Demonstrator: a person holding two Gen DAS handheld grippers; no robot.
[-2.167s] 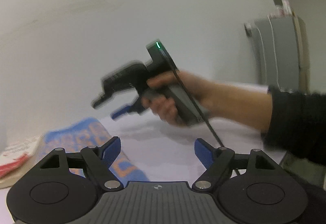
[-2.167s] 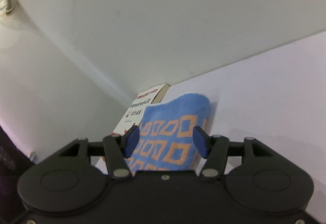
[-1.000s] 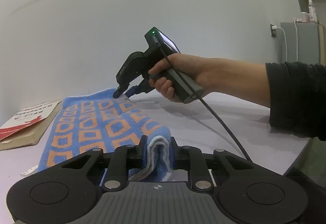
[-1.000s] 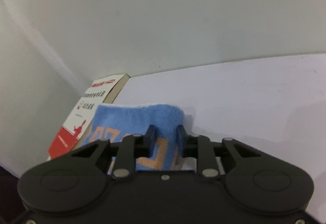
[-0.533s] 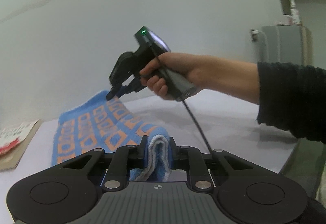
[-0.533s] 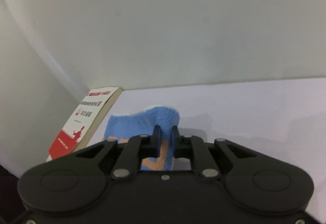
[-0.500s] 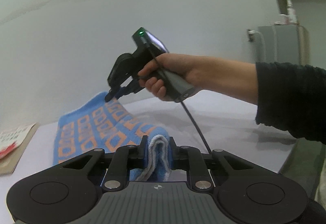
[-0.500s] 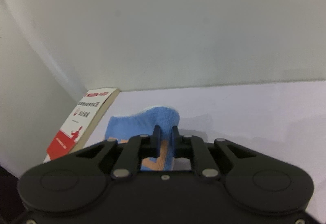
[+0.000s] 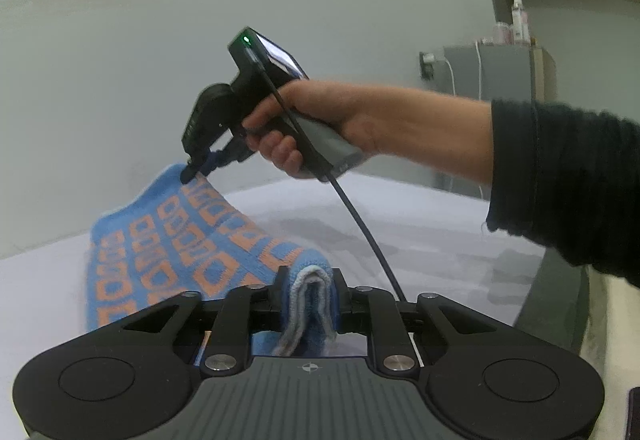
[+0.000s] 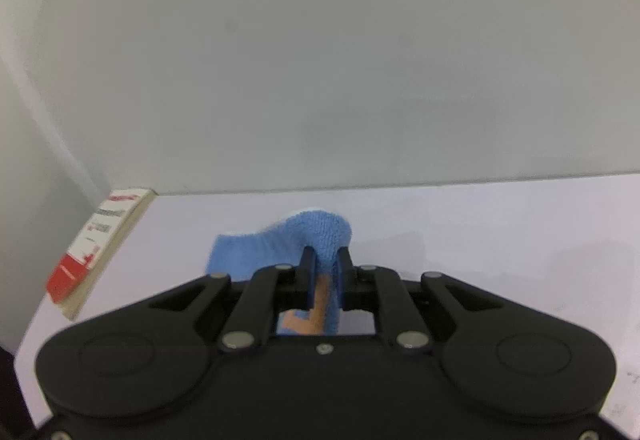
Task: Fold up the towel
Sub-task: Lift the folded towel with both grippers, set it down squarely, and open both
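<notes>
Both claws pinch corners of the blue terry towel with orange squares (image 9: pixel 192 240): left claw (image 9: pixel 308 290) closed on the near corner, right claw (image 10: pixel 326 272) on the far; carry both level across the white counter (image 9: pixel 420 240), keeping the edge taut.

White table (image 10: pixel 480 224), booklet (image 10: pixel 96 236) at left edge (red-and-white cover), towel (image 9: pixel 168 244) partly resting

A pale lavender table top (image 10: pixel 500 216) runs back to a plain white wall (image 10: pixel 320 60). At its left edge lies a flat cardboard package with a red-and-white printed label (image 10: pixel 94 236). In the far corner stands a grey cabinet (image 9: pixel 508 74), with what may be small bottles (image 9: pixel 516 18) above it, too blurred to tell.
</notes>
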